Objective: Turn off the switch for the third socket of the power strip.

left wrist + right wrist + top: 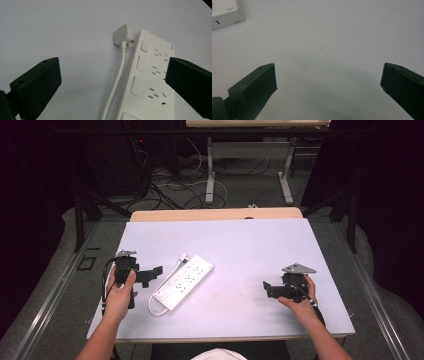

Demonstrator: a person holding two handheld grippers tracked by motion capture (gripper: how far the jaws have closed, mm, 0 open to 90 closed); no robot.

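Power strip [183, 281] just R of left tool [154, 274]

We see two bare forearms rising from the bottom edge, no sleeves on them. Each hand carries a black, blocky gripper: the left gripper [150, 276] trails a black cable at lower left, and the right gripper [270, 289] at lower right wears a grey three-cornered plate on top. Up close, the matt black jaws show small screw holes.
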